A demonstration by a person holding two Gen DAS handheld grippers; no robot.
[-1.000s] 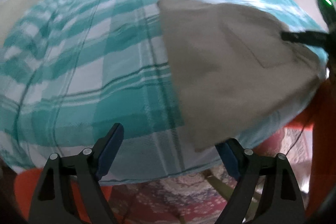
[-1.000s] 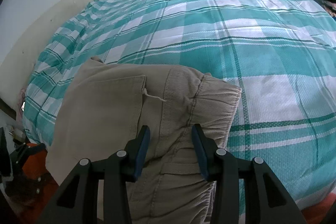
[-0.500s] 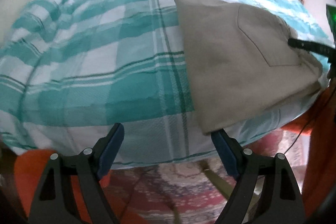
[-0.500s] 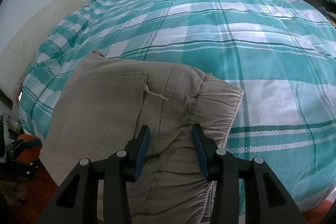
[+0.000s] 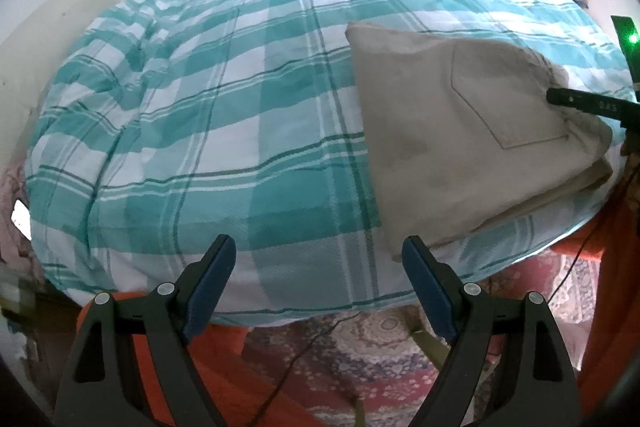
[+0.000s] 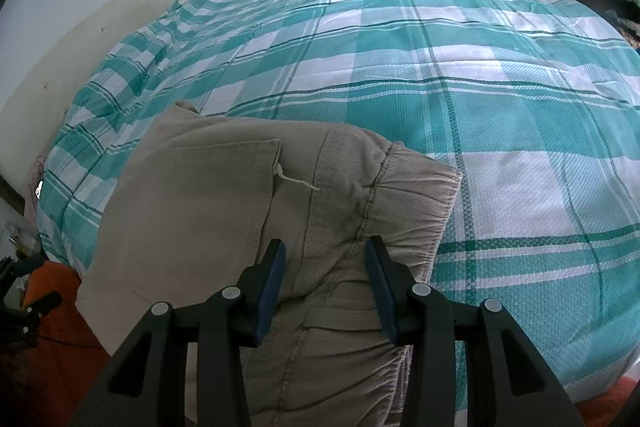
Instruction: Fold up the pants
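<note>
1. Bed cover [image 5: 224, 131] — teal and white checks — fills most of both wrist views.
2. Pants [image 5: 452, 131], beige, lie folded into a flat block on the cover, right of centre in the left wrist view, near the bed's edge. A back pocket [image 5: 504, 99] faces up.
3. In the right wrist view the same pants [image 6: 224, 203] sit at lower centre and lower left, with the gathered waistband [image 6: 416, 195] toward the right of the frame.
4. Left gripper [image 5: 318, 283] at the bottom of its frame: jaws spread wide, nothing between them. It hangs over the cover's hem, apart from the pants.
5. Right gripper [image 6: 324, 275] at the bottom of its frame: jaws partly apart, one on each side of a fabric ridge by the waistband. Whether the pads actually press the cloth, I cannot tell.
6. A dark finger of the right gripper [image 5: 588, 103] shows at the right edge of the left wrist view, over the pants' corner.
7. Patterned rug [image 5: 360, 359] below the bed — orange fabric [image 5: 224, 343] beside it.
</note>
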